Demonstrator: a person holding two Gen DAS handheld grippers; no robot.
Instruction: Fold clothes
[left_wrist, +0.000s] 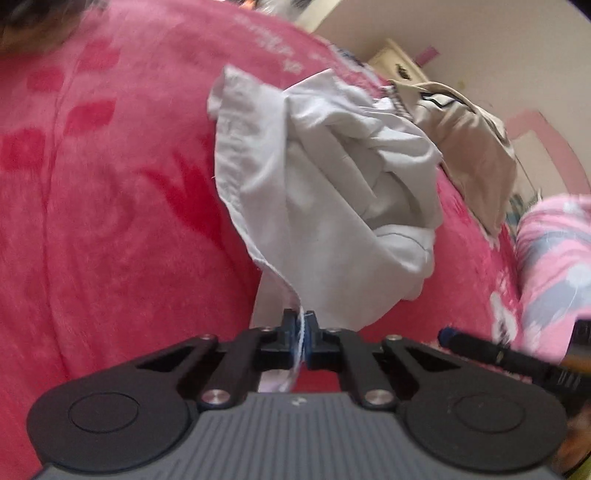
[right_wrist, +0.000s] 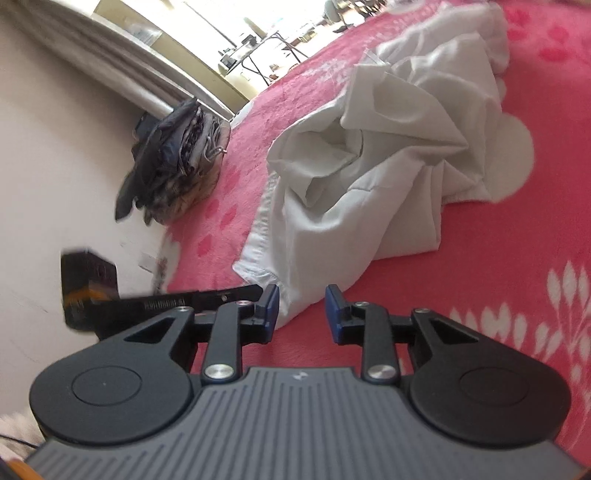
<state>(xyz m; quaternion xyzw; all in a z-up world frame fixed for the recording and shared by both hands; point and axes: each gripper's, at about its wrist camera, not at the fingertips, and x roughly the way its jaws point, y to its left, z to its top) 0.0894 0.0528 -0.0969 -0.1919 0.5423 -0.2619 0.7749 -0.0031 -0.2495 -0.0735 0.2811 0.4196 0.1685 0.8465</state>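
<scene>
Whole bed is covered by a pink fleece blanket (left_wrist: 110, 221), darker red flower shapes on one side, white leaf and flower prints (right_wrist: 561, 321) on the other. Walls are plain cream (right_wrist: 55, 184); the far one has a pink painted band (left_wrist: 546, 129). A cream cabinet (left_wrist: 399, 62) stands against that wall. Pink and grey patterned bedding (left_wrist: 554, 258) is bunched at the bed's edge. A dark heap of stuff (right_wrist: 177, 162) sits by the wall at the bed's side. Bright daylight pours in from a window (right_wrist: 236, 18), with a folding-leg table (right_wrist: 273, 40) near it. Pale curtain (right_wrist: 110, 59) hangs beside it.
</scene>
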